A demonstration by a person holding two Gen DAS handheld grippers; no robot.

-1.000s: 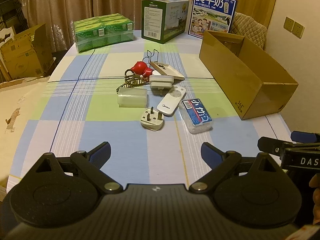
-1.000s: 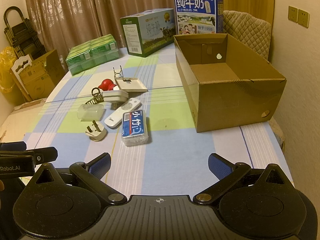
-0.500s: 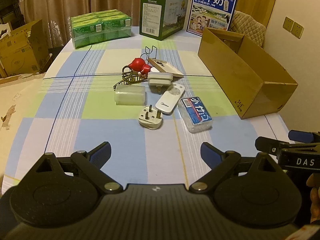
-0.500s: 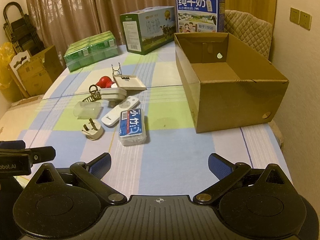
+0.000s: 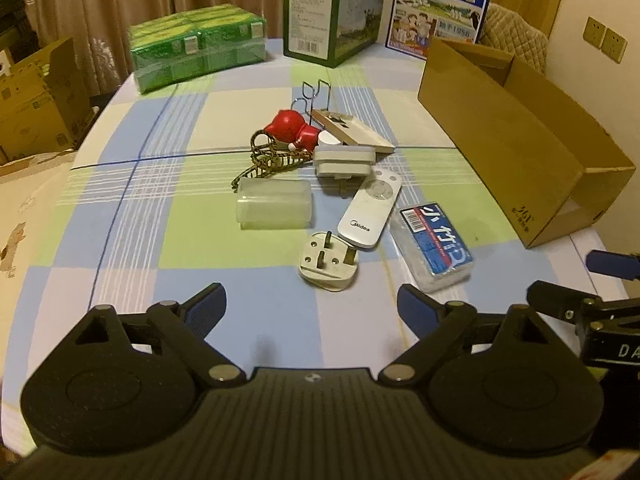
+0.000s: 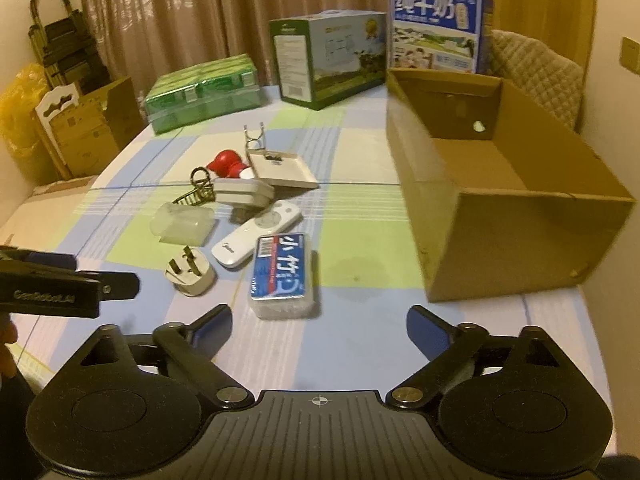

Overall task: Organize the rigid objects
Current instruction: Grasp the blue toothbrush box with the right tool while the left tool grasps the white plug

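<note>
Approaching the clutter, my left gripper (image 5: pixel 310 304) and right gripper (image 6: pixel 318 326) are narrowing, nothing between them; next, centring on the plug (image 5: pixel 329 266) beside the cardboard box (image 6: pixel 508 236).

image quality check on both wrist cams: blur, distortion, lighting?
Left wrist: sharp, dim warm yellow light, fisheye bends the table edge, white remote legible. Right wrist: motion blur, smearing the cardboard box and blue-label case; same warm cast, dark vignette in the corners.
</note>
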